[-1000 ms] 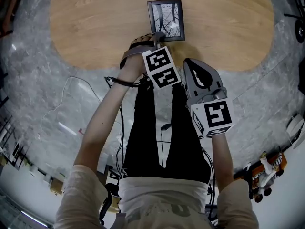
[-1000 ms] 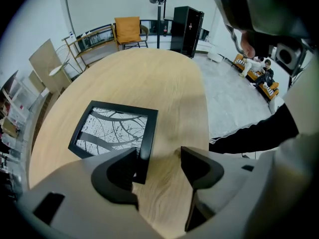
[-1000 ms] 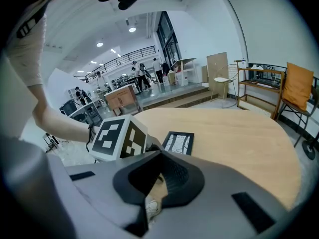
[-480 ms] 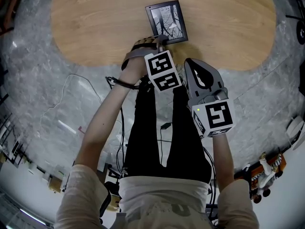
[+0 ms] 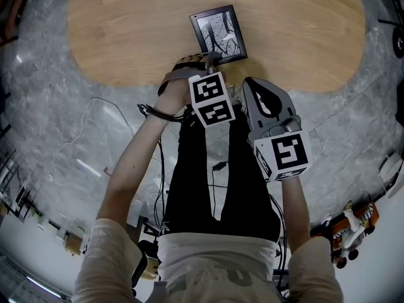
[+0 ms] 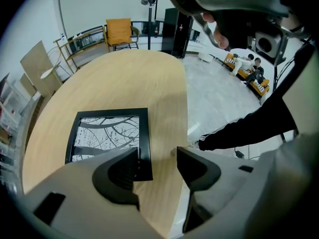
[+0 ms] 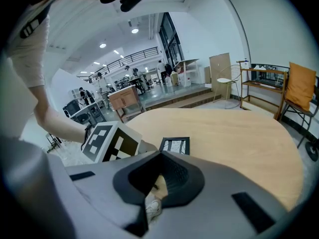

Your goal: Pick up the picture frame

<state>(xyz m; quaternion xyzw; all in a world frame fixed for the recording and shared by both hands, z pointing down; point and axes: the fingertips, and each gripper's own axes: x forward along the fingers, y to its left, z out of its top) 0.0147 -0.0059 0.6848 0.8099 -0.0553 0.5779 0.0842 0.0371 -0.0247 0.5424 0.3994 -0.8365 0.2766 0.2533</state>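
Head view: bright, even indoor light, with a pale sheen on the grey floor (image 5: 50,125). Strong fisheye bend, and the corners go dark. The picture frame (image 5: 218,32) reads sharp.

Left gripper view: daylight-bright, table (image 6: 124,78) evenly lit, with a soft shadow close under the jaws. Black round border, near foreground slightly soft.

Right gripper view: ceiling lights (image 7: 102,46) blow out to small white spots and the white walls are very bright. The close foreground is blurred, the edges curved and vignetted.

Left gripper's (image 6: 157,164) jaws just closed partway; right gripper's (image 5: 247,82) meet.
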